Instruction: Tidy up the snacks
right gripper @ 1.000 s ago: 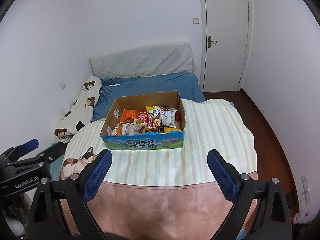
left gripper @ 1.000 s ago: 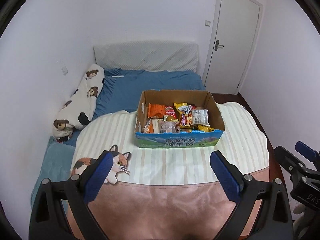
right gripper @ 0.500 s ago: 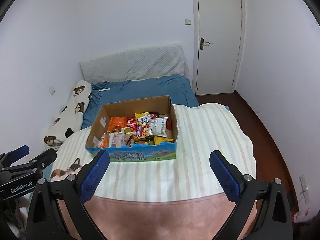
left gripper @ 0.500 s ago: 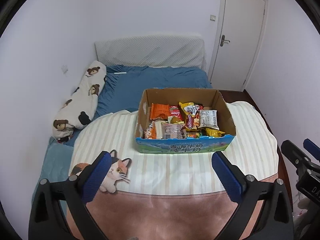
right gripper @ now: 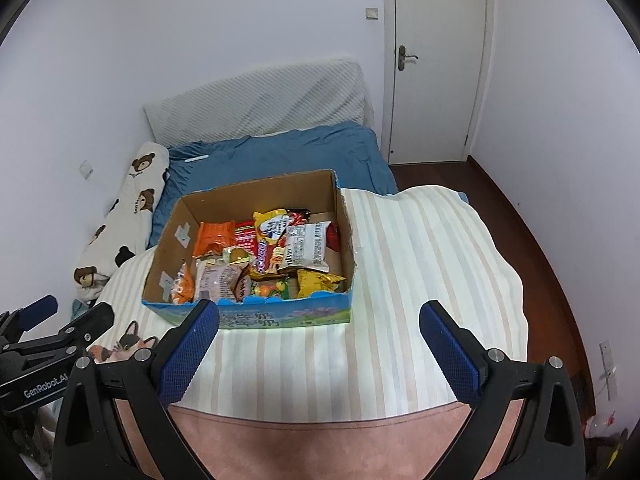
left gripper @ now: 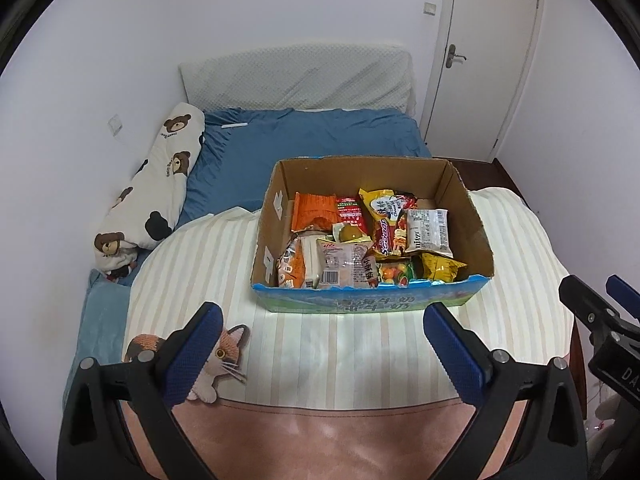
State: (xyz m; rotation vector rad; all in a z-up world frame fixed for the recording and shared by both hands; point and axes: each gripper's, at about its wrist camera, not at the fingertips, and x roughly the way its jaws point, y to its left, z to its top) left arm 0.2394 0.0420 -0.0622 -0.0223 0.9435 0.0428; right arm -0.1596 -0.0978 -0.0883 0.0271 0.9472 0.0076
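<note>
A rectangular corrugated cardboard box (left gripper: 476, 236), brown inside with a glossy blue printed front, sits on the soft striped cream blanket (left gripper: 516, 248) toward the foot end of the bed (left gripper: 320, 140), nearer its left side. Crinkly foil and plastic snack packets (left gripper: 372, 236) fill it in a loose heap. The left claw (left gripper: 322, 344) and the right claw (right gripper: 320, 340) both hover spread wide over the blanket before the box, their ribbed blue pads (left gripper: 192, 356) gripping nothing.
</note>
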